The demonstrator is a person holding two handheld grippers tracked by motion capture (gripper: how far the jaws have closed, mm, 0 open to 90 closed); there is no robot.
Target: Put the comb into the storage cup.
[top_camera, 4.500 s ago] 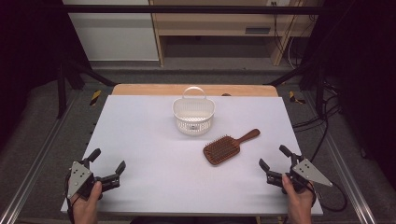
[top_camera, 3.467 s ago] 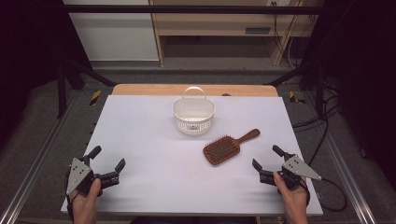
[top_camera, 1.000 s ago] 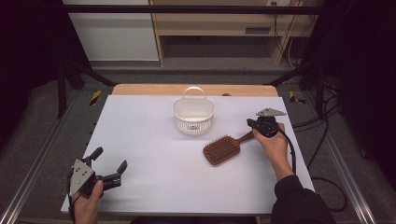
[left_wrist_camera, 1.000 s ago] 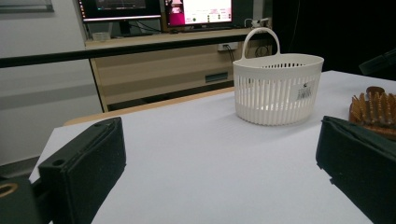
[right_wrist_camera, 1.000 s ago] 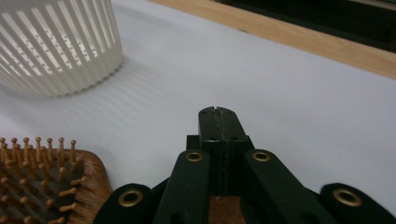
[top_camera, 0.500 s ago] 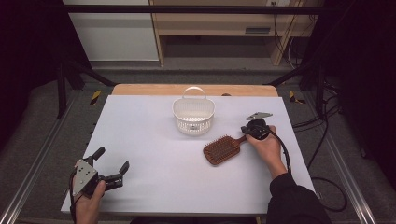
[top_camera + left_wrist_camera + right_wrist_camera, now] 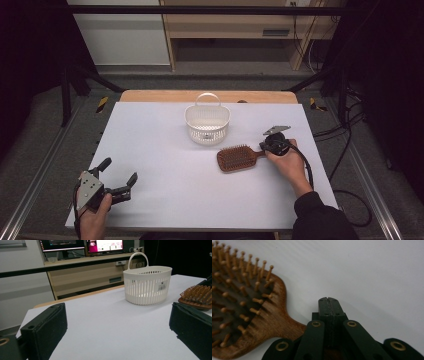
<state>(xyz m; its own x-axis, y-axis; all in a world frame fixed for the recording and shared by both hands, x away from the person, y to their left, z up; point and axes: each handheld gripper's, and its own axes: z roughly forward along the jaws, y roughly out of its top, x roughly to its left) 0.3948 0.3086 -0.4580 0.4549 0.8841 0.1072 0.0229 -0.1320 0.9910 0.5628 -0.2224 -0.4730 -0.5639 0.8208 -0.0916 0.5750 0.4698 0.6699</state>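
White tabletop (image 7: 200, 190) spreads under my hands, a wooden edge showing along its far side, with grey floor and dark frame legs around it and a pale wooden shelf unit beyond.

At the middle right of the table lies the wooden hairbrush (image 7: 239, 158), bristles up, its head toward eight o'clock and its handle running toward two o'clock. My right gripper (image 7: 273, 144) sits on that handle; in the right gripper view the jaws are pressed together with the handle passing beneath the linkage (image 7: 328, 307), so I read them as clamped on the hairbrush (image 7: 249, 307), though the contact itself is hidden under the links. Half a second ago this hand was slightly farther up the table, just reaching the handle's end; several seconds ago it rested at the near right corner, jaws spread.

At eleven o'clock from the brush, apart from it, stands the white slatted basket (image 7: 207, 123), handle upright, unmoved through all the frames. In the left gripper view the basket (image 7: 147, 285) bears a small label on its side.

My left gripper (image 7: 117, 186) has stayed at the near left corner, at seven o'clock from the basket, jaws wide apart, holding nothing (image 7: 117, 332). Monitors glow on the shelf behind.
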